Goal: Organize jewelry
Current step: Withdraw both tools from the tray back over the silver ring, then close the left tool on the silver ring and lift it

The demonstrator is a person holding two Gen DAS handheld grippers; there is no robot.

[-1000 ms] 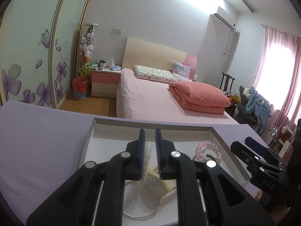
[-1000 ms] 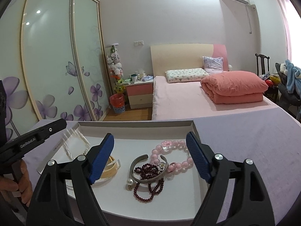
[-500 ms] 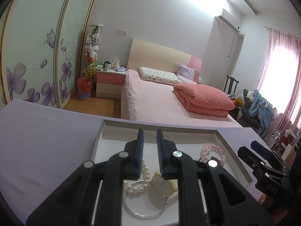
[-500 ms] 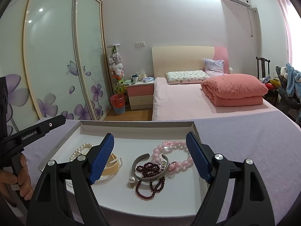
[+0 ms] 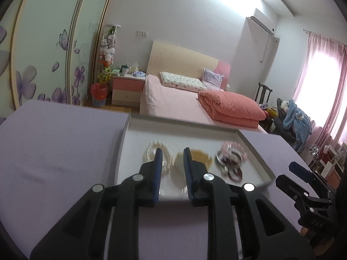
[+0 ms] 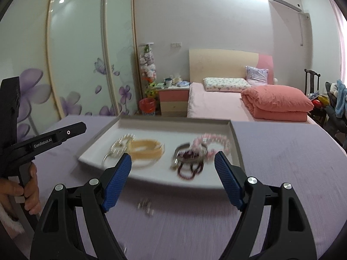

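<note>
Both tongs hang short of the tray (image 6: pixel 236 149), empty: right tongs (image 6: pixel 173 173) wide apart, left tongs (image 5: pixel 172 169) narrow and opening. Jewelry (image 6: pixel 188 158) lies heaped inside; a small piece (image 6: pixel 146 208) sits on the tabletop (image 6: pixel 282 151) beside the tray's near edge. Next, I'd pick that.

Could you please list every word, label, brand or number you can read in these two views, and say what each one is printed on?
"GenRobot.AI": white lettering on the side of the left gripper, seen in the right wrist view.
White characters on the body of the right gripper, seen in the left wrist view: upside down and too blurred to read.
Nothing readable on the white tray, the jewelry, or the bedroom furniture behind.
</note>
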